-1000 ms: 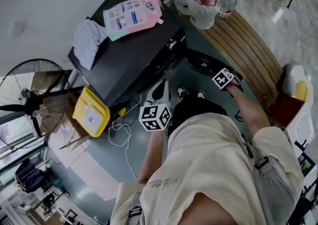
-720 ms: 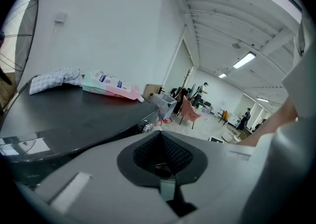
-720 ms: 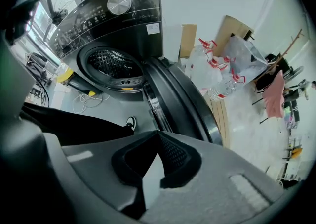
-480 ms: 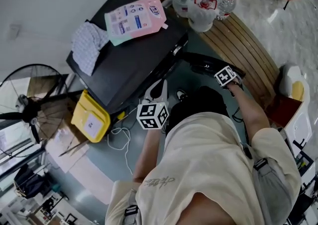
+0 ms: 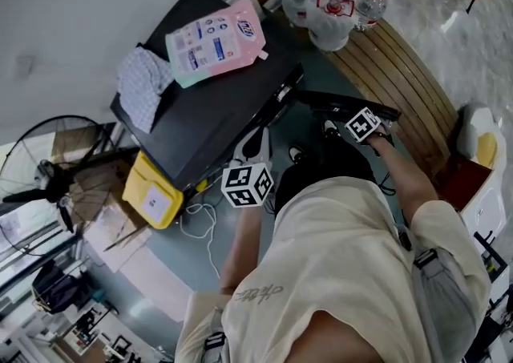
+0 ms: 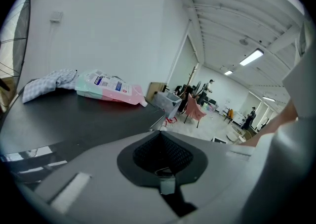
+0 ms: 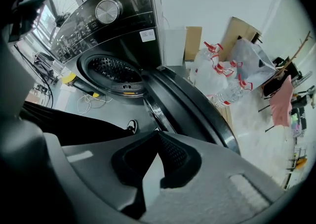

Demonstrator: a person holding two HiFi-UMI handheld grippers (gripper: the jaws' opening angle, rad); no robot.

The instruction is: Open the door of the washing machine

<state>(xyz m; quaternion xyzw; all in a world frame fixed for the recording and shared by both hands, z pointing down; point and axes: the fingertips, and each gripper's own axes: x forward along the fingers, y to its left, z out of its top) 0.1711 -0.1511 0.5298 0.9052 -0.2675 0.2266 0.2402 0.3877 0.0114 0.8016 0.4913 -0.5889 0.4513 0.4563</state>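
the washing machine point(image 5: 216, 105) is a black front loader standing against the white wall. its door point(image 7: 192, 109) already hangs open, swung out on the side nearer the water bottles point(image 5: 329, 1), and the round drum opening point(image 7: 114, 72) is bare below the control panel with its silver dial point(image 7: 108, 10).

the right gripper point(image 7: 157, 141) sits just beside the outer edge of the open door. its jaws are only narrowly apart, with a thin pale wedge showing between the pads and nothing held in them. the door's rim runs past just beyond the tips; i cannot tell whether they touch it.

the left gripper point(image 6: 160, 144) is at the front of the washing machine, on the side away from the door, and looks across its dark top. its jaws are closed together with nothing between them.

on top of the washing machine lie a pink and green pouch point(image 5: 215, 39) and, beside it, a crumpled checked cloth point(image 5: 143, 79).

on the floor by the washing machine are a yellow box point(image 5: 152, 191) and a loose white cable point(image 5: 200, 221), with a fan point(image 5: 48, 169) further out. the water bottles stand at the end of a slatted wooden bench point(image 5: 401, 89). a black and white shoe point(image 7: 131, 126) shows below the drum opening.
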